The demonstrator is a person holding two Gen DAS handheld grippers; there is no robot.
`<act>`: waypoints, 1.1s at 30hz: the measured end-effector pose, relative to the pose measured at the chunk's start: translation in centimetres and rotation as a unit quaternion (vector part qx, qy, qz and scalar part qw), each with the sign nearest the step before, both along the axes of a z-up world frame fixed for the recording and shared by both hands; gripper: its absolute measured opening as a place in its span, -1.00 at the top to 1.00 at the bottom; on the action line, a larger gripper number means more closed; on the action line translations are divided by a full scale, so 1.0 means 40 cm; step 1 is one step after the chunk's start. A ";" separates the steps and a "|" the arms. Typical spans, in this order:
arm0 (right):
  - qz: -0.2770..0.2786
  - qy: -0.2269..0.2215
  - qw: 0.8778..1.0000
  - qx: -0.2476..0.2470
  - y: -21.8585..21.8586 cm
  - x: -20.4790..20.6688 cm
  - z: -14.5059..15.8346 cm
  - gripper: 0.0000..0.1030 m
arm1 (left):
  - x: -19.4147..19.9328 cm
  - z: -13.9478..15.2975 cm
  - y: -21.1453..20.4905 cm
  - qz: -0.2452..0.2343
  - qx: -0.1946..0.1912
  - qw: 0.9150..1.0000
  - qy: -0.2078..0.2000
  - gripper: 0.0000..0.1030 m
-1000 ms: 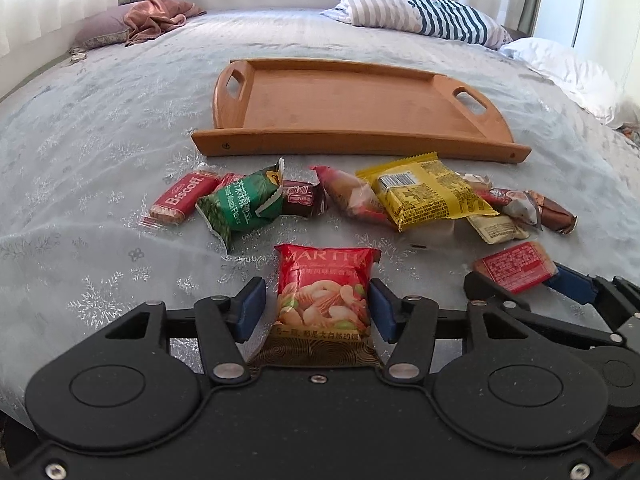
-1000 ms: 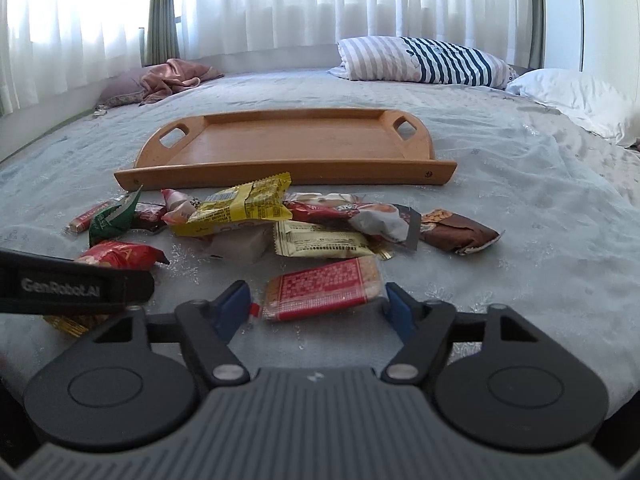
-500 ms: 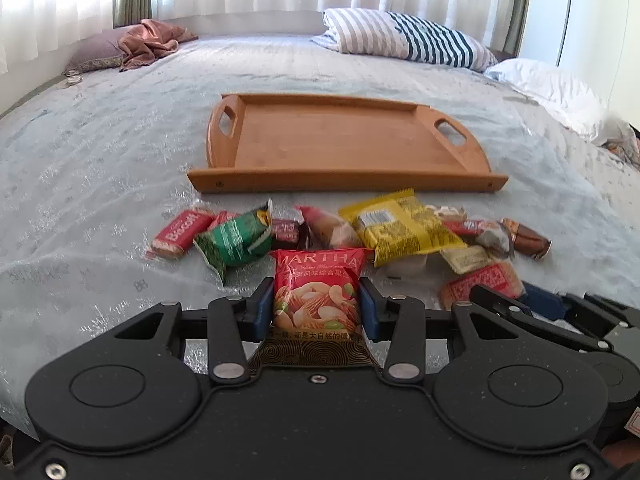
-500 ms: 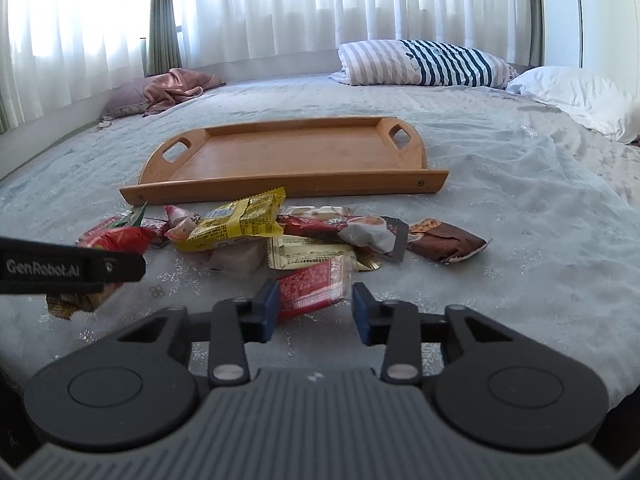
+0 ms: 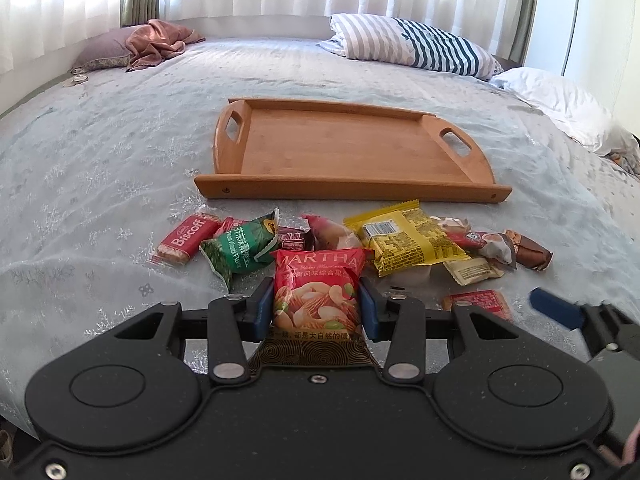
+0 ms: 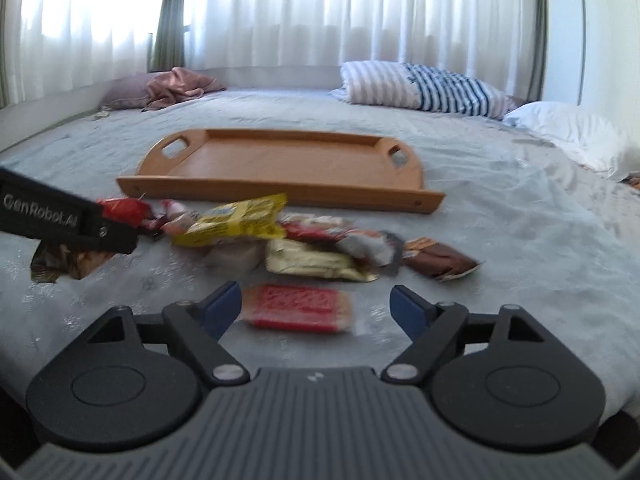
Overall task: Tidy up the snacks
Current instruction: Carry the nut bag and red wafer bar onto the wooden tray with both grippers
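Bedspread (image 5: 100,152) fills both views, with the wooden tray (image 5: 348,152) lying bare at twelve o'clock beyond the snack pile (image 5: 404,240). Left gripper (image 5: 316,310) pinches the red Martha nut bag (image 5: 316,288), pads pressing both its sides. Right gripper (image 6: 316,308) has just been opening and stands wide; the small red wafer pack (image 6: 298,308) lies loose on the bedspread between its fingers.

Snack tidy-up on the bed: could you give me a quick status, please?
Left gripper shut on red Martha nut bag. Right gripper just opened, red biscuit pack loose between its jaws. Wooden tray holds nothing; path clear.
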State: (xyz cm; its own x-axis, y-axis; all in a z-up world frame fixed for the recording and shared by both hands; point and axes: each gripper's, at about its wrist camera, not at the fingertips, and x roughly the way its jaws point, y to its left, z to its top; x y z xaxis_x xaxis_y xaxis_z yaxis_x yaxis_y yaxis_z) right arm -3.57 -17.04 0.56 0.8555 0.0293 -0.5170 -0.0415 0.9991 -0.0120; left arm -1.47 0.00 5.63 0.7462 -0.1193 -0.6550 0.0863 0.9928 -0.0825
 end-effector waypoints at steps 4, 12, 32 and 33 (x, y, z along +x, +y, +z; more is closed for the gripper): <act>-0.023 0.004 1.000 0.006 0.020 0.022 -0.019 -0.78 | -0.002 0.003 0.005 0.003 0.002 1.000 -0.001 0.20; -0.038 -0.005 0.999 0.001 0.031 0.018 -0.032 -0.36 | 0.006 0.001 0.014 0.009 0.003 1.000 0.001 0.20; -0.046 -0.049 0.997 0.026 -0.107 0.047 0.126 -0.32 | 0.134 0.067 0.017 0.007 -0.036 0.999 -0.026 0.20; -0.046 -0.048 0.997 0.028 -0.116 0.065 0.131 -0.32 | 0.147 0.070 0.016 0.008 -0.036 0.999 -0.027 0.20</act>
State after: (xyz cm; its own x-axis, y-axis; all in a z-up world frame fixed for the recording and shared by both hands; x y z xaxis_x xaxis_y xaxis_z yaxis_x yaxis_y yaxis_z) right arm -0.95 -21.66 5.81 0.9018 -0.0251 -0.4315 0.0494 0.9977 0.0454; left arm 4.43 0.65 8.44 0.7825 -0.1521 -0.6038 0.0765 0.9858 -0.1492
